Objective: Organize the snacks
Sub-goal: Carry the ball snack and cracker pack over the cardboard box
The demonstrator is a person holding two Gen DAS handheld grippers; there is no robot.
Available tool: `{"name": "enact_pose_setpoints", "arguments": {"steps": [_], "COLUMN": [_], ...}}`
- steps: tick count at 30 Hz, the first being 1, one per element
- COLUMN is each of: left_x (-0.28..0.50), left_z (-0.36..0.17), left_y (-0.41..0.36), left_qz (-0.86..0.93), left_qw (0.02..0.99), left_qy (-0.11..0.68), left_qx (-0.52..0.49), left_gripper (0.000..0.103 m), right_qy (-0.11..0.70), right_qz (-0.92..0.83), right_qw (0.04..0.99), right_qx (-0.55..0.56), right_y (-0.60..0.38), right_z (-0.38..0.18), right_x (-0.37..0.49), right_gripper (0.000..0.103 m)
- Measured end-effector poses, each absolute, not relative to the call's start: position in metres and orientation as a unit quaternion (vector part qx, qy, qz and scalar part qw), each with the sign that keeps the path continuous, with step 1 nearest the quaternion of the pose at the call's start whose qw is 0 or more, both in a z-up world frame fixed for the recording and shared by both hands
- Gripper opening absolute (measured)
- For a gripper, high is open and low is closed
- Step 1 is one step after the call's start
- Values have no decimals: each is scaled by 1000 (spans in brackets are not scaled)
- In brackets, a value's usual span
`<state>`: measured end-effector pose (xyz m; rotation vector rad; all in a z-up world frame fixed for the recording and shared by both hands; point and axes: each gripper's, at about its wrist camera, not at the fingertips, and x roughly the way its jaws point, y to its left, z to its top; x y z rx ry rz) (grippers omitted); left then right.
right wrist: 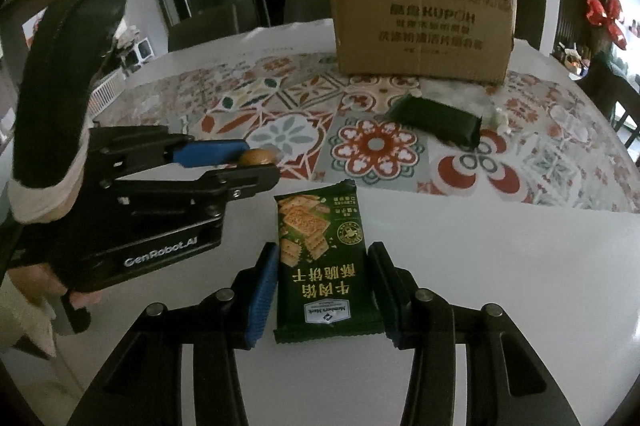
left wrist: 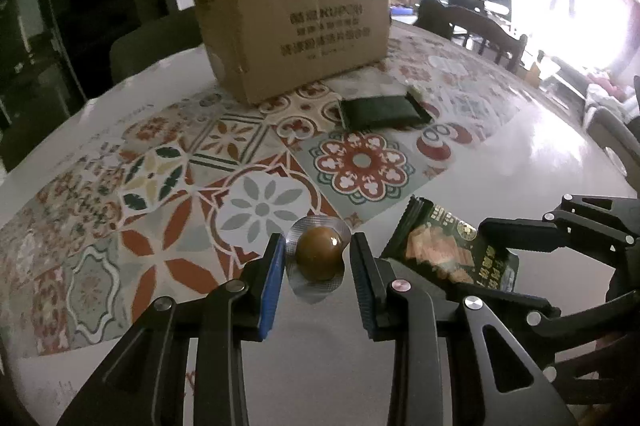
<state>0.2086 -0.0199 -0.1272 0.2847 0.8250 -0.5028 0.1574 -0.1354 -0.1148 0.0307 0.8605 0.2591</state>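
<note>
My left gripper (left wrist: 318, 258) is around a brown egg-shaped snack in clear plastic wrap (left wrist: 318, 258) on the white table; its left pad touches the wrap's edge, the right pad stands a little off. It also shows in the right wrist view (right wrist: 256, 162) with the snack (right wrist: 256, 157) between its fingers. My right gripper (right wrist: 323, 286) straddles a green cracker packet (right wrist: 320, 262) lying flat, with a small gap at each pad. The packet shows in the left wrist view (left wrist: 448, 246). A second dark green packet (right wrist: 436, 120) lies near a cardboard box (right wrist: 420, 26).
The cardboard box (left wrist: 296, 26) stands at the far side on a patterned tile mat (left wrist: 256, 186). The dark green packet (left wrist: 382, 112) lies in front of it. A small crumpled white wrapper (right wrist: 498, 116) lies beside that packet. Chairs (left wrist: 480, 30) stand around the white table (right wrist: 480, 266).
</note>
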Motion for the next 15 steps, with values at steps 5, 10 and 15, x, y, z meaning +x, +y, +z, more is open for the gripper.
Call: {"name": "enact_pose_setpoints", "arguments": {"steps": [5,10,15], "left_x": [203,202,208], "left_z": [-109,-89,-69], "left_y": [-21,-24,-29], "left_qz": [-221,-207,-188], "left_qw": [887,897,910], "left_qy": [387,377,360], "left_qx": [121,101,84], "left_gripper": [33,33,33], "right_qy": [395,371,344], "right_qz": [128,132,133], "right_qw": [910,919,929], "right_qx": [14,15,12], "right_y": [-144,-153,-164], "right_z": [-101,-82,-62], "right_x": [157,159,166], "right_gripper": [46,46,46]}}
